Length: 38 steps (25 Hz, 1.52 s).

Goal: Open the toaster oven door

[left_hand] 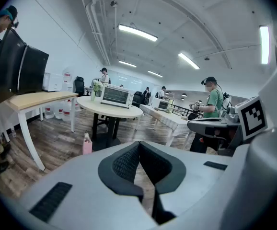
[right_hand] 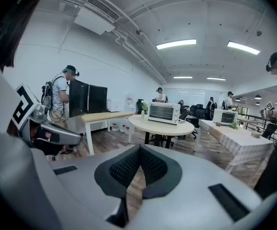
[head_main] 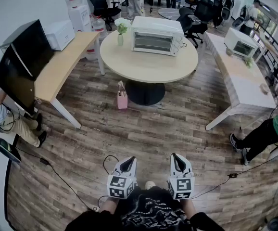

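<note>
A white toaster oven (head_main: 156,35) stands with its door closed on a round beige table (head_main: 148,66) far across the room. It also shows small in the left gripper view, toaster oven (left_hand: 116,95), and in the right gripper view, toaster oven (right_hand: 164,112). Low in the head view, over the wood floor, my left gripper (head_main: 128,163) and right gripper (head_main: 177,160) are side by side. Both point toward the table from well short of it. The left gripper (left_hand: 139,143) is shut with nothing in it, and so is the right gripper (right_hand: 140,149).
A small vase (head_main: 120,32) stands beside the oven. A pink bag (head_main: 122,100) sits on the floor by the table's base. At the left is a wooden desk (head_main: 64,61) with dark monitors (head_main: 23,61); at the right, a long white table (head_main: 237,81) with a second oven (head_main: 241,42). People stand at both sides; cables (head_main: 57,174) cross the floor.
</note>
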Tool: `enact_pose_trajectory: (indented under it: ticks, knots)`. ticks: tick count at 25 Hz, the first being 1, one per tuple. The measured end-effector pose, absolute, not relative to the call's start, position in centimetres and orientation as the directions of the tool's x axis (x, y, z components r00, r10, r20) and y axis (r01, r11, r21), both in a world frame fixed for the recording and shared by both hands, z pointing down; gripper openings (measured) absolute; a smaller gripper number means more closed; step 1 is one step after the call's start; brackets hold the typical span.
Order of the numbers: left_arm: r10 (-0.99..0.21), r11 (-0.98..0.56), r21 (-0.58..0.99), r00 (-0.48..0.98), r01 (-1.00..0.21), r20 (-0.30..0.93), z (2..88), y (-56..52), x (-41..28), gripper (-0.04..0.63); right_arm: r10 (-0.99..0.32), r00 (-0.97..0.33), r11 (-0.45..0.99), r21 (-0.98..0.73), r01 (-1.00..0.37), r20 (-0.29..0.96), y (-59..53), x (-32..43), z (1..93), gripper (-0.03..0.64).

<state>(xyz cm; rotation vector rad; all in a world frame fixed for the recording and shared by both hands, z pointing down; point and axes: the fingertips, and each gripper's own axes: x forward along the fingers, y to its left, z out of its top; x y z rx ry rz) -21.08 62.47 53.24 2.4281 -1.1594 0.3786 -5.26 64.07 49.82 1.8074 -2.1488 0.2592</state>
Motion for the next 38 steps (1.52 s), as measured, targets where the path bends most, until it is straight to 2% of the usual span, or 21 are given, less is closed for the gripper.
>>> enact_pose_trajectory:
  ticks: [10, 15, 16, 17, 18, 20, 23, 30, 38]
  knots:
    - [-0.674, -0.578, 0.239, 0.622, -0.78, 0.399, 53.0, 60.9, -22.1, 0.02, -0.925, -0.12, 0.163, 0.091, -0.982, 0.36, 62.9, -6.2, 50.0, 0.006]
    - [-0.674, -0.583, 0.243, 0.629, -0.775, 0.387, 52.9, 60.8, -22.7, 0.02, -0.921, -0.129, 0.155, 0.043, -0.987, 0.367, 63.2, -6.7, 50.3, 0.009]
    - [-0.673, -0.585, 0.242, 0.63, -0.774, 0.387, 52.9, 60.9, -22.7, 0.02, -0.919, -0.136, 0.159, 0.033, -0.987, 0.371, 63.3, -6.8, 50.5, 0.029]
    - [-0.673, -0.587, 0.239, 0.63, -0.774, 0.388, 52.9, 60.9, -22.8, 0.02, -0.917, -0.143, 0.164, 0.026, -0.986, 0.373, 63.3, -7.0, 50.5, 0.098]
    - [-0.672, -0.589, 0.236, 0.63, -0.773, 0.389, 53.0, 60.8, -23.0, 0.02, -0.916, -0.146, 0.166, 0.021, -0.986, 0.374, 63.3, -7.1, 50.6, 0.126]
    - [-0.668, -0.594, 0.233, 0.634, -0.77, 0.389, 53.0, 60.8, -23.3, 0.02, -0.918, -0.143, 0.16, 0.016, -0.987, 0.37, 63.3, -7.2, 50.6, 0.13]
    - [-0.658, -0.604, 0.232, 0.641, -0.762, 0.395, 53.6, 60.8, -24.1, 0.02, -0.923, -0.127, 0.14, 0.01, -0.99, 0.362, 63.4, -7.6, 50.8, 0.191]
    - [-0.652, -0.605, 0.218, 0.634, -0.766, 0.417, 54.3, 59.6, -25.7, 0.02, -0.926, -0.102, 0.102, -0.02, -0.995, 0.364, 62.4, -8.1, 51.5, 0.232]
    - [-0.689, -0.54, 0.228, 0.581, -0.81, 0.432, 56.2, 54.9, -24.9, 0.02, -0.915, -0.149, 0.151, -0.024, -0.988, 0.375, 56.6, -6.1, 52.8, 0.238]
